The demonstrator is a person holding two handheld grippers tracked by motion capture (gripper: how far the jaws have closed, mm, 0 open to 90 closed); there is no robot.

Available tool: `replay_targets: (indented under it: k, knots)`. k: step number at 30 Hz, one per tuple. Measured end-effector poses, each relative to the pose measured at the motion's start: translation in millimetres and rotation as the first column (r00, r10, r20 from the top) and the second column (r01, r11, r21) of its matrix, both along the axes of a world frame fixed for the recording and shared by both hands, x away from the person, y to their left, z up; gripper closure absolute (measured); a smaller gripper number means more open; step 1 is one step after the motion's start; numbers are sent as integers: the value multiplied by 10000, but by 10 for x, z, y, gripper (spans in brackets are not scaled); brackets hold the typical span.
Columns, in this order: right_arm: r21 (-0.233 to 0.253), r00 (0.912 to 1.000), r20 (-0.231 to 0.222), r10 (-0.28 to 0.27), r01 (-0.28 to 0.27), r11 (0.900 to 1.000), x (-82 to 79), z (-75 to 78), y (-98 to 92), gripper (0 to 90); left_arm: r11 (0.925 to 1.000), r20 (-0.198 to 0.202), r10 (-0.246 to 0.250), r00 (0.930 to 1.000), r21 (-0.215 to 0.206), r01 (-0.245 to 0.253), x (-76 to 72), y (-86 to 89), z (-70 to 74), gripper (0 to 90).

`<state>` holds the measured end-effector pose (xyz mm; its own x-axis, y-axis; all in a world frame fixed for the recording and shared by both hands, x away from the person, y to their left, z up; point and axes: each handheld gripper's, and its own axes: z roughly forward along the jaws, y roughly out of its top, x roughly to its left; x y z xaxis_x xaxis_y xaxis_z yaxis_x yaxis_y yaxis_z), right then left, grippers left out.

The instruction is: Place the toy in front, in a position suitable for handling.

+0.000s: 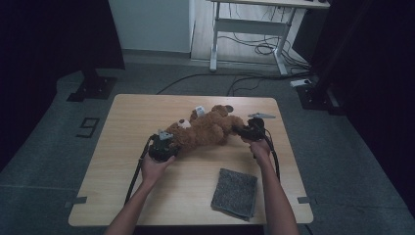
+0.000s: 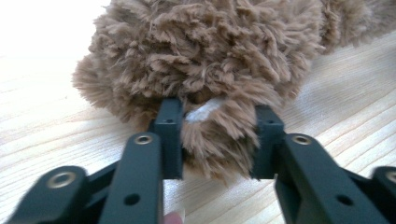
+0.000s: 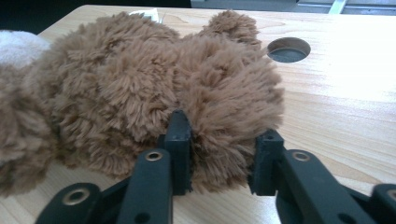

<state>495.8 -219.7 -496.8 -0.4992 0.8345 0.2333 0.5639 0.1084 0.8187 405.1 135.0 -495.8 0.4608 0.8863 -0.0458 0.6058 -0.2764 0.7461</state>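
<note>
- The bear [image 1: 205, 129] lies on its side mid-table [image 1: 127, 161], a bit toward the far edge, and you've got it at both ends.
- Left gripper [image 2: 212, 140]: jaws pinched on a fluffy bit with a white patch. Right gripper [image 3: 222, 156]: jaws squeezing a plush limb at the other end.
- It's soft and light, so the fur will squash and could slide out of a shallow pinch. I'd bite deeper into a limb, not just the pile.
- It'll sag in the middle if lifted by the ends.
- The grey cloth [image 1: 235, 192] sits near your right forearm, well clear of the bear. There's a cable hole [image 3: 288, 49] in the table beyond it; nothing really blocks you.
</note>
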Motion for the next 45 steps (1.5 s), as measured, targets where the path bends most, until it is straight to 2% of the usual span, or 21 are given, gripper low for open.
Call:
replay_targets:
  k: [3, 5, 6, 7, 8, 9, 13, 17, 22, 25, 26, 28, 29, 30, 31, 34, 37, 40, 42, 44, 45]
  knots:
    - [-24, 9999, 160, 29, -29, 10000, -38, 38, 6, 700, 10000, 52, -57, 10000, -73, 57, 3, 35, 8, 674]
    - [22, 9981, 602, 116, -118, 9999, -111, 152, 11, 712, 9999, 239, -44, 9997, -100, 47, -16, 61, 45, 704]
    - [22, 9981, 602, 116, -118, 9999, -111, 152, 11, 712, 9999, 239, -44, 9997, -100, 47, -16, 61, 45, 710]
    - [-117, 9954, 938, 190, -180, 9998, -169, 237, 38, 716, 9998, 415, -25, 9991, -215, 34, -33, 93, 95, 718]
    - [-117, 9954, 938, 190, -180, 9998, -169, 237, 38, 716, 9998, 415, -25, 9991, -215, 34, -33, 93, 95, 722]
    - [-73, 9917, 1266, 231, -224, 9997, -241, 338, 59, 719, 9997, 496, -20, 9988, -258, 33, -36, 110, 130, 727]
    - [-28, 9878, 1526, 305, -304, 9995, -322, 427, 66, 722, 9994, 693, -55, 9976, -340, 79, -47, 172, 256, 733]
    - [565, 9803, 1954, 279, -396, 9976, -474, 582, 17, 726, 9988, 948, -153, 9954, -459, 197, -84, 191, 374, 734]
    - [786, 9719, 2325, 372, -569, 9953, -666, 697, -19, 726, 9987, 881, -217, 9959, -431, 256, -58, 201, 368, 734]
    - [770, 9700, 2383, 474, -675, 9947, -743, 683, -21, 725, 9990, 741, -194, 9971, -382, 222, -17, 203, 318, 733]
    - [703, 9722, 2283, 510, -687, 9952, -787, 623, -15, 724, 9994, 548, -184, 9983, -280, 199, 30, 197, 249, 732]
    - [685, 9737, 2215, 523, -690, 9953, -798, 589, -12, 725, 9997, 459, -144, 9988, -190, 153, 46, 192, 213, 732]
    - [679, 9773, 2030, 609, -761, 9948, -838, 474, -6, 724, 9999, 360, -134, 9993, -105, 138, 60, 192, 169, 730]
    - [679, 9773, 2030, 609, -761, 9948, -838, 474, -6, 724, 9999, 292, -106, 9995, -68, 108, 69, 195, 135, 730]
    - [758, 9789, 1920, 696, -855, 9934, -884, 368, -3, 724, 10000, 188, -85, 9998, 4, 85, 79, 211, 86, 724]
    - [918, 9800, 1853, 721, -903, 9917, -923, 287, -11, 723, 9999, 174, -100, 9998, -94, 102, 73, 235, 69, 710]
    - [1354, 9853, 1586, 639, -858, 9871, -949, 183, -75, 720, 9999, 112, -101, 9999, -42, 102, 64, 239, 81, 683]
    - [1577, 9895, 1337, 549, -759, 9846, -976, 98, -111, 710, 9999, 60, -96, 9999, -95, 97, 36, 255, 97, 606]
    - [1693, 9919, 1171, 493, -689, 9832, -984, 62, -128, 701, 9999, 49, -100, 9999, -132, 101, -47, 288, 123, 561]
    - [1670, 9942, 983, 442, -603, 9841, -989, 29, -137, 686, 9996, 61, -125, 9999, -233, 126, -86, 311, 134, 515]
    - [1506, 9949, 921, 407, -544, 9871, -995, 15, -136, 681, 9993, 122, -133, 9998, -335, 137, -130, 341, 153, 501]
